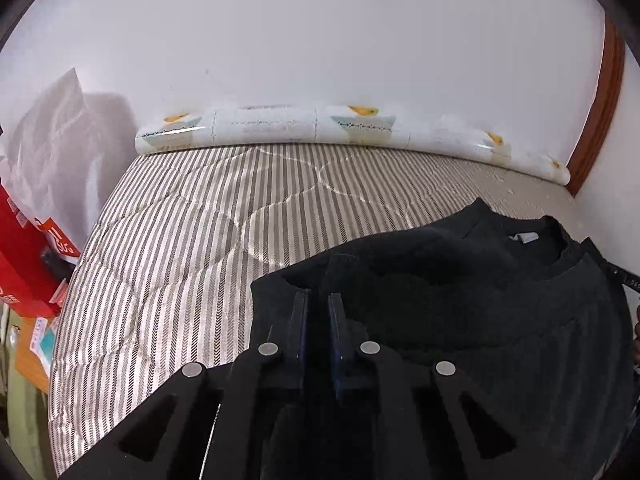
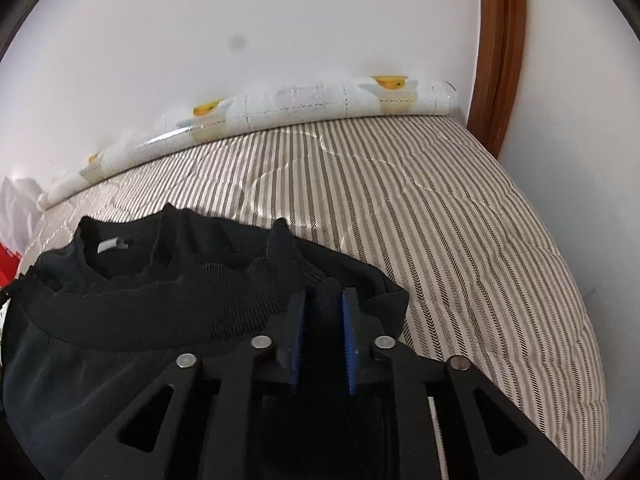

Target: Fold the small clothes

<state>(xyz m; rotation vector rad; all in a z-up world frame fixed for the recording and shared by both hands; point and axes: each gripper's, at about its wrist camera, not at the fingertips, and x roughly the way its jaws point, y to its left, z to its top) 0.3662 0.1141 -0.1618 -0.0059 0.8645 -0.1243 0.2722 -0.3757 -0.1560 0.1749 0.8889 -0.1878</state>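
Note:
A black sweater (image 1: 460, 280) lies on the striped bed, its ribbed collar and a small white label (image 1: 524, 237) toward the far side. It also shows in the right wrist view (image 2: 140, 300). My left gripper (image 1: 319, 300) is shut on the sweater's left edge, with black cloth pinched between the blue-lined fingers. My right gripper (image 2: 323, 300) is shut on the sweater's right edge, with a fold of cloth between its fingers. The hem and lower part lie hidden under both grippers.
The striped quilted mattress (image 1: 200, 240) stretches left of the sweater and right of it (image 2: 480, 240). A rolled white printed sheet (image 1: 320, 124) lies along the wall. Red boxes (image 1: 24, 260) and white plastic (image 1: 48, 140) stand at the left. A brown wooden frame (image 2: 500, 48) stands at the right.

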